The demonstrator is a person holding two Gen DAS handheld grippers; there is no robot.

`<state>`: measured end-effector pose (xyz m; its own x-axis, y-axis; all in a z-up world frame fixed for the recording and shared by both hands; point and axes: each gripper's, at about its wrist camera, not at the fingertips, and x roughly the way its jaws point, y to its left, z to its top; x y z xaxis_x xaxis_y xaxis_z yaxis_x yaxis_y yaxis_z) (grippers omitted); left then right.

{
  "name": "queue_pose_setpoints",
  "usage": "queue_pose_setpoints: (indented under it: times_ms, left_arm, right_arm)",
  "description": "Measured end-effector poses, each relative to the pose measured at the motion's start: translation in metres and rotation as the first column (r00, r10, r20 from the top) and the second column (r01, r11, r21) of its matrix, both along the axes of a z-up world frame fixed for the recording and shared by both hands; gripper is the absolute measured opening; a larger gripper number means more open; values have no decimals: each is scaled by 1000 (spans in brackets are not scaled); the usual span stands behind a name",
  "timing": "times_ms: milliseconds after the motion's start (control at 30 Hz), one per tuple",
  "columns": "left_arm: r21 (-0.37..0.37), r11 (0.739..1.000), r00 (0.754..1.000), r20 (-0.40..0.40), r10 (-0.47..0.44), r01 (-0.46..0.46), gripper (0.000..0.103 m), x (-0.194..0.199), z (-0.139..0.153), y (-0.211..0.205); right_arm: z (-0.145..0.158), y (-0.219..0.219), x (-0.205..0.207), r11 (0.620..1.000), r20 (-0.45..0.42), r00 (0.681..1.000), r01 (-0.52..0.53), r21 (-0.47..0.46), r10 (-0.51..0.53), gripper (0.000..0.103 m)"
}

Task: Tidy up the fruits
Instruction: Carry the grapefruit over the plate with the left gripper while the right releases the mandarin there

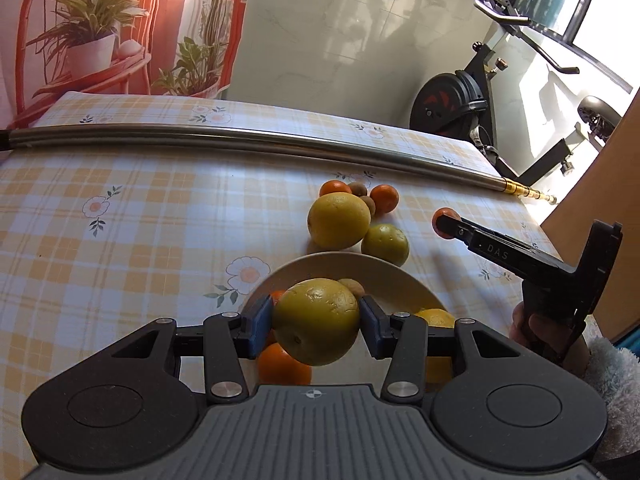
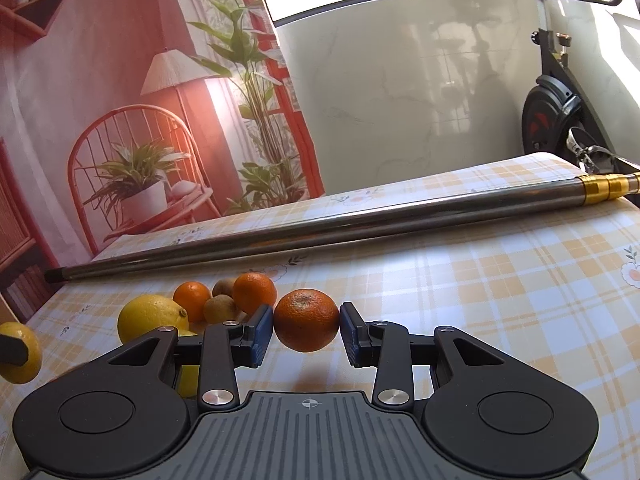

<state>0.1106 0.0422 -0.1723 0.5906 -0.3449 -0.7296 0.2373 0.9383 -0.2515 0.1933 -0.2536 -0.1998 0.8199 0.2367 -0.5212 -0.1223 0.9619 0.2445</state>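
Note:
My left gripper [image 1: 317, 322] is shut on a yellow-green citrus [image 1: 312, 312] and holds it over a white bowl [image 1: 384, 276]. An orange [image 1: 284, 366], a small brown fruit [image 1: 353, 286] and a yellow fruit [image 1: 438, 316] lie in the bowl. My right gripper [image 2: 306, 326] is shut on a tangerine [image 2: 306, 316] above the tablecloth; the left wrist view shows this tangerine [image 1: 445, 222] to the right of the bowl. Behind the bowl, a big yellow fruit [image 1: 338, 220], a smaller yellow-green one [image 1: 385, 243], two tangerines [image 1: 384, 198] and brown kiwis [image 1: 358, 189] sit in a cluster.
A long metal pole [image 1: 240, 140] lies across the checked tablecloth [image 1: 120, 220] behind the fruit. An exercise bike [image 1: 460, 104] stands past the table's far right corner. A hand [image 1: 532, 328] in a fluffy sleeve holds the right gripper.

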Motion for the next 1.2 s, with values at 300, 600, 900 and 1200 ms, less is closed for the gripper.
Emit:
queue_pose_setpoints:
  times_ms: [300, 600, 900, 1200]
  left_arm:
    - [45, 992, 993, -26, -118, 120, 49, -24, -16, -9]
    - [118, 990, 996, -46, -71, 76, 49, -31, -31, 0]
    - [183, 981, 997, 8, -74, 71, 49, -25, -37, -5]
    - [157, 987, 998, 37, -53, 47, 49, -13, -38, -4]
  right_arm:
    - [15, 10, -31, 999, -20, 1000, 8, -44, -9, 34]
    - [47, 33, -61, 997, 5, 999, -45, -55, 45, 34]
    - [51, 61, -56, 987, -64, 988, -142, -75, 138, 34]
    - [49, 76, -51, 975, -114, 976, -195, -106, 183, 34]
